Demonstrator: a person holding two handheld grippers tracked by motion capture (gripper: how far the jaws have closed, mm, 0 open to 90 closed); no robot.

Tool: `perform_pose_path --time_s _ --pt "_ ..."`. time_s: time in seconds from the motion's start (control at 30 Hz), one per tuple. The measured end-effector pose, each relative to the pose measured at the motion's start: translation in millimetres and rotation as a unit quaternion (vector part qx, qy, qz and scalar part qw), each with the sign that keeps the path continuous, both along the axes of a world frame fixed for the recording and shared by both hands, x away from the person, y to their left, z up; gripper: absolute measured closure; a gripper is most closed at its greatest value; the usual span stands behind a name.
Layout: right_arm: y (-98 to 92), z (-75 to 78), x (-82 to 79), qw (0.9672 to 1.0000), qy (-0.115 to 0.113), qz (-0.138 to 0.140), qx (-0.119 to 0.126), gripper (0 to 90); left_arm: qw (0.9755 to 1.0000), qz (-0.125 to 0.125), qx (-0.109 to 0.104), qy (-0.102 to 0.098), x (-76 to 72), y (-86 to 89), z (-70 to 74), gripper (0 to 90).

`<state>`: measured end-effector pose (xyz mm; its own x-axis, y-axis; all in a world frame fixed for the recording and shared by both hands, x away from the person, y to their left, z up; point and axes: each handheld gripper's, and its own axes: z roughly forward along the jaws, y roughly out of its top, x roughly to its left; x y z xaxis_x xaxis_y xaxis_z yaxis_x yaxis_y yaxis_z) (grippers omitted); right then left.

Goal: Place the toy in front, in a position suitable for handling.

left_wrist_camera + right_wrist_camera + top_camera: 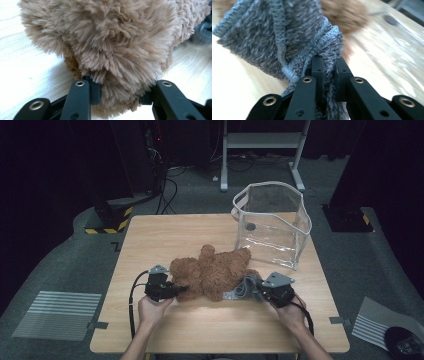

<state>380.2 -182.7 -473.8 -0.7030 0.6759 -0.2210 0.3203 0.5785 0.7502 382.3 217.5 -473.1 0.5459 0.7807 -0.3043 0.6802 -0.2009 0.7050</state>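
Note:
A brown plush teddy bear (212,270) lies on the wooden table (165,235), near its front middle. My left gripper (181,290) is at the bear's left side, shut on a lump of its fur (120,75); the pads (96,92) press into the plush from both sides. A grey knitted garment (245,287) lies at the bear's lower right. My right gripper (257,292) is shut on a bunched fold of that grey knit (287,32), which stretches away from the jaws toward the bear.
A clear plastic bag with white trim (272,222) stands upright at the table's back right, its mouth open upward. Bare tabletop lies to the left and front. Beyond the table are a white metal stand (262,150) and cables on the floor.

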Motion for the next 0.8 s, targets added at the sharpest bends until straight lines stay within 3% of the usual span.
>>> perform_pose_path --time_s 0.2,0.33,0.47,0.6,0.7,0.8 --pt "-25.8 22.2 1.7 0.9982 -0.031 -0.044 0.027 81.4 1.0 -0.003 0.003 0.0 2.0 -1.5 1.4 62.8" --pt "-12.5 28.2 11.9 0.9985 -0.034 -0.035 0.022 81.2 1.0 -0.004 0.002 0.0 2.1 -1.5 1.4 63.0" --pt "11.8 8.7 26.3 0.9994 0.003 -0.014 -0.032 81.1 1.0 -0.008 0.002 -0.001 0.0 1.9 1.8 63.0" --pt "3.4 6.4 31.8 0.9987 0.043 -0.008 -0.026 81.3 0.9998 -0.016 -0.013 -0.001 -3.0 6.1 -0.6 63.3" --pt "-3.7 6.2 25.0 0.9973 0.053 -0.002 -0.051 81.4 0.9994 -0.022 -0.026 0.001 -6.2 8.5 -2.5 63.8" --pt "-16.9 7.6 22.7 0.9972 0.054 -0.015 -0.049 81.3 0.999 -0.03 -0.031 0.003 -8.7 10.7 -3.2 64.0"
